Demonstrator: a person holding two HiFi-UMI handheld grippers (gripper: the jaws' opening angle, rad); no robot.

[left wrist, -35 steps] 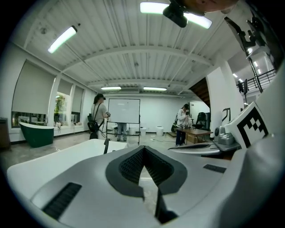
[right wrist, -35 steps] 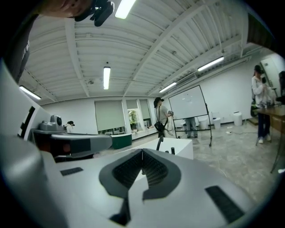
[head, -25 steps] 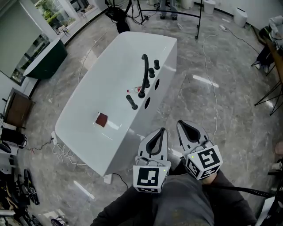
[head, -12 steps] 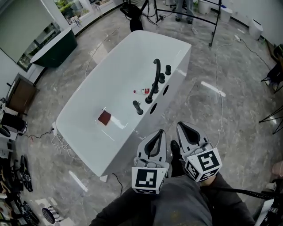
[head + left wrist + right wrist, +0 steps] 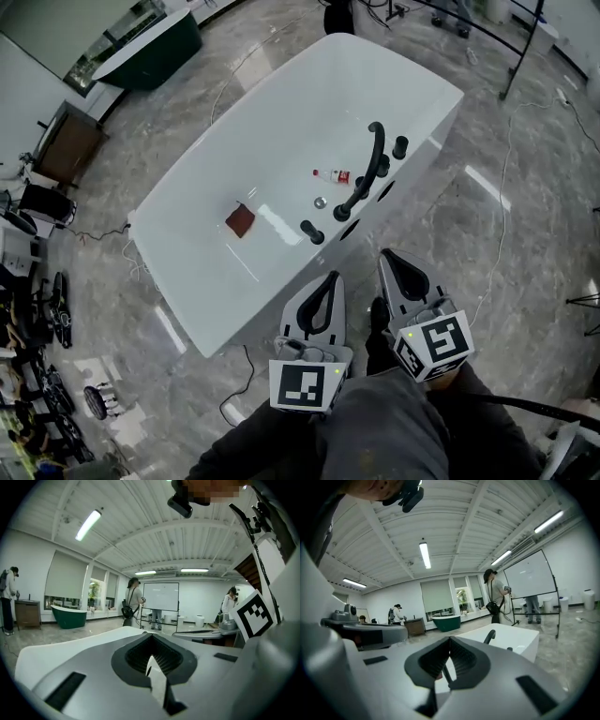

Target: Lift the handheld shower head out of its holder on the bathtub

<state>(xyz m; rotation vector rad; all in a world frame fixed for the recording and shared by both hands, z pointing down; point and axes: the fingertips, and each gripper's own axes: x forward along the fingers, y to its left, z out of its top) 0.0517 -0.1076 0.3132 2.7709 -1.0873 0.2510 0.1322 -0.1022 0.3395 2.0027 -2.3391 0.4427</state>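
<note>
Head view: the left gripper (image 5: 329, 280) and the right gripper (image 5: 390, 259) hang side by side above the person's grey trousers (image 5: 384, 436), both pointing toward the white bathtub (image 5: 187, 281). Each has its jaws drawn together with nothing between them. The handheld shower head (image 5: 312, 232) is a short black piece sitting tilted in its holder on the tub rim nearest the grippers. It is just ahead of the left gripper's tips and ahead-left of the right gripper's, apart from both. Further along that rim, ahead of the right gripper, rises the black arched spout (image 5: 372, 159) with two black knobs (image 5: 400, 147) beside it. Inside the tub, beyond the shower head, lie a small red-labelled bottle (image 5: 333, 175) and a dark red square (image 5: 240, 220). A dark green tub (image 5: 150, 42) stands far ahead to the left, across the grey marble floor (image 5: 525, 244).

Left gripper view: the left gripper (image 5: 151, 637) shows its jaws closed on nothing, the black pads meeting around a hollow. Far beyond the tips a person with a backpack (image 5: 132, 601) stands by a whiteboard (image 5: 161, 596), and the green tub (image 5: 69, 617) is off to the left. The shower head cannot be made out here.

Right gripper view: the right gripper (image 5: 450, 640) is likewise shut and empty. Just past its tips to the right are the white bathtub (image 5: 515, 641) and the top of the arched spout (image 5: 489, 636) — the shower head itself is hidden behind the jaws. The green tub (image 5: 446, 622) stands well beyond.
</note>
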